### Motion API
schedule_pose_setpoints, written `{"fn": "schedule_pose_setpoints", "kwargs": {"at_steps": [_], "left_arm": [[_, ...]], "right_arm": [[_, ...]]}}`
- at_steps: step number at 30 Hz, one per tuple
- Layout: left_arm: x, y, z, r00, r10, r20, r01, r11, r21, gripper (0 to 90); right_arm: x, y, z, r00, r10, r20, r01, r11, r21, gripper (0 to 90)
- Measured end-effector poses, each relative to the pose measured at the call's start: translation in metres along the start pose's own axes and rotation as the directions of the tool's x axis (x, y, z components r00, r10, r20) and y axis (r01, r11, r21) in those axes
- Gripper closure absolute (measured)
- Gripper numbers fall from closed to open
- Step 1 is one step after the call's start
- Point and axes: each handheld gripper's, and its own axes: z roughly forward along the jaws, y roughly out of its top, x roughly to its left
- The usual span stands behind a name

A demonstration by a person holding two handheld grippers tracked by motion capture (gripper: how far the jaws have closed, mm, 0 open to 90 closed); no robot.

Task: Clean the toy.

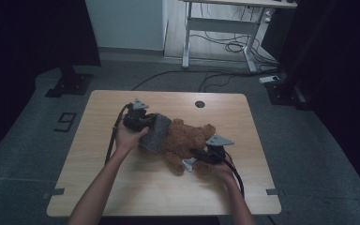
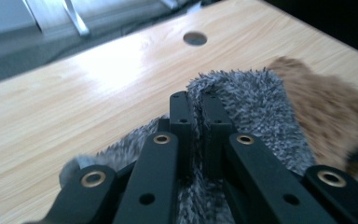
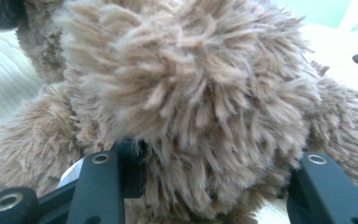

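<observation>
My left gripper (image 2: pixel 196 116) pinching grey fleece cloth (image 2: pixel 256 107) edge, right gripper (image 3: pixel 205 186) clamped on teddy bear (image 3: pixel 191 93), its jaw tips buried in fur, counter (image 1: pixel 122 187).

**Around the Work: Table, Floor and Desk**

A light wooden table (image 1: pixel 122 187) with rounded corners stands on grey carpet (image 1: pixel 309 140). A round cable hole (image 1: pixel 199 104) sits near the table's far edge, a little right of its middle. Small grey tape marks lie at the near left corner (image 1: pixel 54 192) and the near right corner (image 1: pixel 272 191). On the carpet off the table's left edge a figure 9 (image 1: pixel 64 122) is marked. Beyond the far edge stands a white-framed desk (image 1: pixel 225 23), with black cables (image 1: pixel 225 47) looping beneath it and trailing across the floor. A black stand base (image 1: pixel 70 84) rests off the far left corner.
</observation>
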Motion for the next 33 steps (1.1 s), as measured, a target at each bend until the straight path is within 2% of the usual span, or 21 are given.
{"fn": "schedule_pose_setpoints", "kwargs": {"at_steps": [1,2,3,4,5,6,9,13,15,17,20,22,24,27,29,33], "left_arm": [[0.000,-0.002,0.012,0.9998,-0.016,0.012,0.016,0.9994,0.030,84.9],[-0.001,-0.005,0.021,0.9998,-0.015,0.013,0.015,0.9982,0.059,84.9],[-0.004,-0.012,0.029,1.0000,0.000,0.007,0.000,0.9965,0.084,84.9],[-0.007,-0.016,0.032,0.9999,0.012,-0.008,-0.011,0.9967,0.081,85.1],[-0.009,-0.020,0.032,0.9995,0.025,-0.021,-0.023,0.9972,0.071,85.3],[-0.012,-0.029,0.029,0.9994,0.021,-0.027,-0.020,0.9990,0.040,85.4],[-0.013,-0.044,0.017,1.0000,-0.004,0.001,0.004,1.0000,0.002,85.7],[-0.017,-0.059,0.006,0.9998,-0.016,0.009,0.017,0.9987,-0.047,85.8],[-0.021,-0.065,0.003,0.9999,0.014,-0.006,-0.015,0.9978,-0.065,85.8],[-0.025,-0.070,0.001,0.9997,0.021,-0.011,-0.022,0.9962,-0.084,85.8],[-0.026,-0.076,-0.003,0.9998,0.020,0.002,-0.020,0.9947,-0.101,85.8],[-0.025,-0.078,-0.005,0.9999,0.008,0.015,-0.006,0.9941,-0.108,85.8],[-0.025,-0.081,-0.006,0.9997,-0.002,0.023,0.005,0.9930,-0.118,85.8],[-0.027,-0.085,-0.009,0.9996,-0.004,0.027,0.008,0.9919,-0.127,85.8],[-0.027,-0.087,-0.011,0.9995,-0.004,0.031,0.008,0.9917,-0.128,85.7],[-0.027,-0.090,-0.014,0.9982,-0.022,0.055,0.029,0.9904,-0.135,85.7]], "right_arm": [[0.000,0.000,0.000,1.0000,-0.002,0.000,0.002,1.000,-0.001,47.6],[0.001,0.000,0.000,1.0000,-0.006,0.000,0.006,1.000,-0.001,47.0],[0.001,0.000,-0.001,1.0000,-0.006,0.001,0.006,1.000,0.000,46.2],[0.002,0.000,-0.001,1.0000,-0.003,-0.001,0.003,1.000,0.001,45.2],[0.002,0.000,-0.001,1.0000,-0.005,-0.003,0.005,1.000,0.003,44.2],[0.002,0.000,-0.002,1.0000,-0.002,-0.006,0.002,1.000,0.007,43.1],[0.006,0.001,-0.008,0.9996,0.007,-0.026,-0.007,1.000,0.031,32.3],[0.010,0.005,-0.018,0.9969,0.063,-0.048,-0.061,0.997,0.048,24.3],[0.010,0.008,-0.026,0.9952,0.078,-0.059,-0.077,0.997,0.020,21.9],[0.006,0.014,-0.036,0.9899,0.121,-0.075,-0.124,0.992,-0.036,19.6],[0.001,0.025,-0.047,0.9888,0.143,-0.045,-0.146,0.986,-0.080,15.4],[0.001,0.030,-0.044,0.9895,0.141,-0.033,-0.143,0.986,-0.082,14.9],[0.001,0.035,-0.035,0.9912,0.125,-0.043,-0.128,0.990,-0.057,14.4],[0.002,0.038,-0.022,0.9898,0.132,-0.055,-0.134,0.990,-0.037,13.7],[0.005,0.037,-0.014,0.9901,0.131,-0.051,-0.131,0.991,-0.002,12.8],[0.004,0.030,-0.007,0.9814,0.180,-0.066,-0.177,0.983,0.052,13.0]]}}
